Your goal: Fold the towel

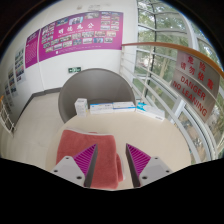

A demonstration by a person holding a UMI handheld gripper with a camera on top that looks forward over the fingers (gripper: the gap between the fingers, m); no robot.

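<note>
A pink-red towel [85,145] lies on the light table [150,135], bunched under and between my fingers, reaching to the left of them. My gripper [111,160] hovers over the towel's near right part. Its fingers stand apart with the magenta pads [137,158] facing each other, and towel cloth shows in the gap between them. The right finger is at the towel's right edge, over bare table. The fingers do not press on the cloth.
A dark grey chair back [95,90] stands behind the table's far edge. A white and blue box [108,104] lies at the far side of the table. Windows with a red banner [190,85] are on the right; posters hang on the back wall.
</note>
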